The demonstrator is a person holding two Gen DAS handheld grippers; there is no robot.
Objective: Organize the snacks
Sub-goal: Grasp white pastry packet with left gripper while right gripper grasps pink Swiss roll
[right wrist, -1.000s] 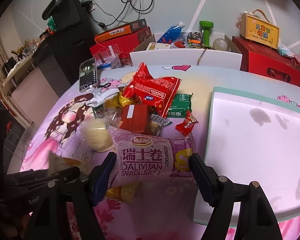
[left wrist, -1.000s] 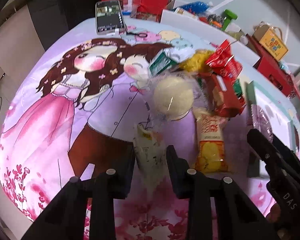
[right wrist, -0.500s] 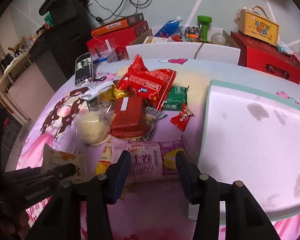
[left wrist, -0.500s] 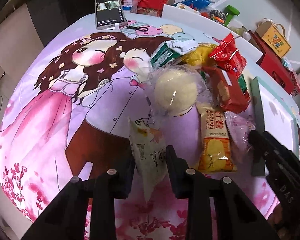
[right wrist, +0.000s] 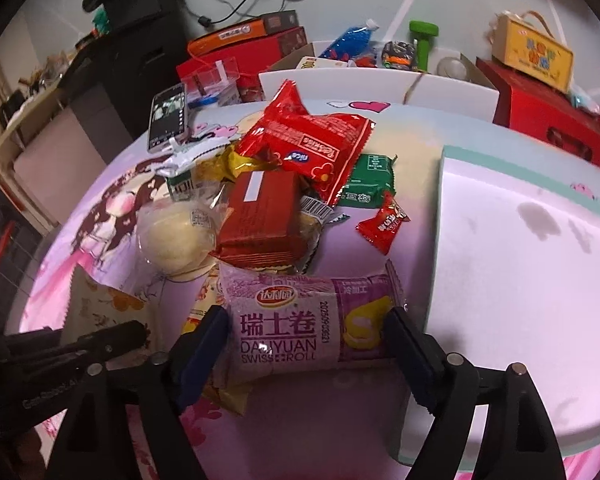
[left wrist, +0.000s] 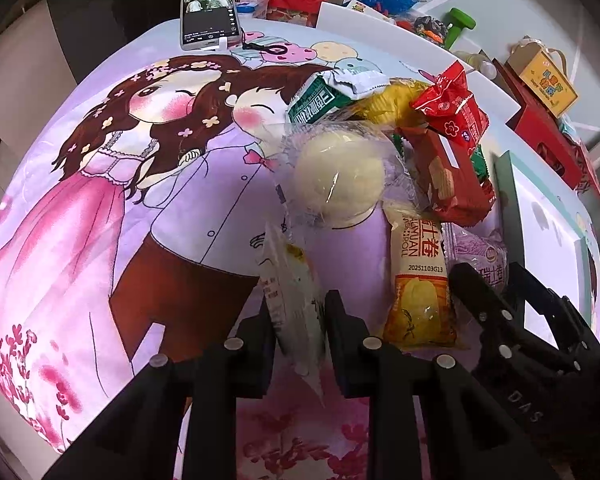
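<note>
On the cartoon-print tablecloth, the left gripper has its 2 jaws pinched narrowly on a pale, flat snack sachet, which stands edge-up between them and appears lifted off the cloth. It is thin film with little inside, so it should be very light and floppy; the mid-body pinch suits it, though a slick wrapper could slide if the squeeze eases.

Next comes the pile: a clear-wrapped round bun, soft and easily dented; a yellow Swiss roll pack lying flat; a red wafer pack, stiffer but brittle inside; and a red biscuit bag on top, puffy and crinkly.

The right gripper stands wide, its 2 jaws pressing the 2 short ends of a purple Swiss roll pack, apparently holding it. Soft cake in air-filled film will buckle lengthwise; gripping across the narrow middle would likely be steadier.

The white tray, just beside it, holds no snacks yet.
</note>
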